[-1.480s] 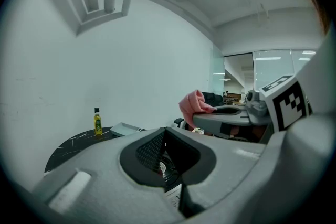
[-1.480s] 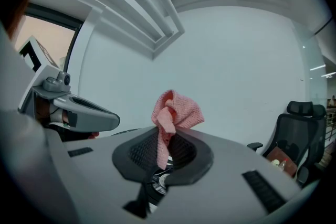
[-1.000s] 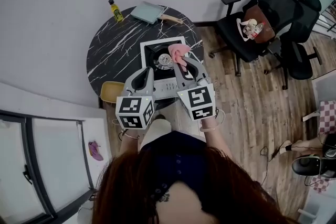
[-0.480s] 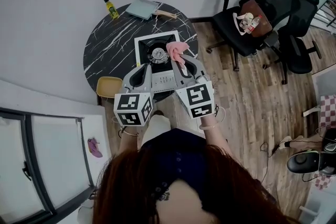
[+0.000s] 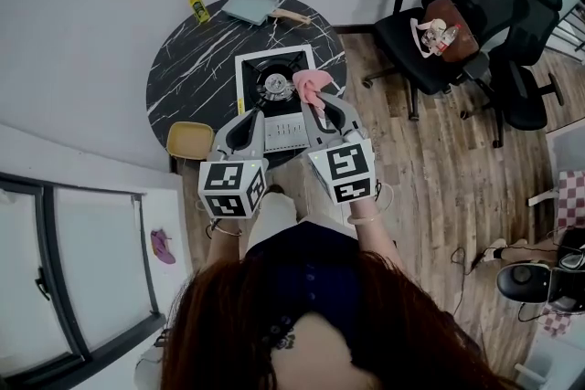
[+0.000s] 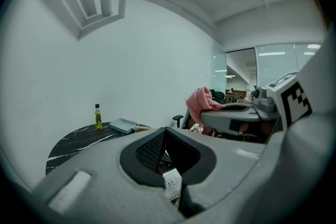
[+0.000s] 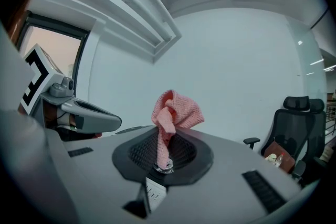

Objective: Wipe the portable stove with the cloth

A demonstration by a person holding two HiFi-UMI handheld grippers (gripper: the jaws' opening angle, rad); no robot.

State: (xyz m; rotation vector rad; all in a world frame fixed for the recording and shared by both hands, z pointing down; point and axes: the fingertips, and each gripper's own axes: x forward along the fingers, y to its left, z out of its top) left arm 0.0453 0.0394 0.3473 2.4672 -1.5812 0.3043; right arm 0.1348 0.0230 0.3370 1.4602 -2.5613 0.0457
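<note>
The pink cloth hung pinched in the right gripper's jaws above the stove's right edge. The left gripper, jaws together and empty, hovered alongside. Bare table spread leftward.

No legible text anywhere; print on the portable stove too small.
</note>
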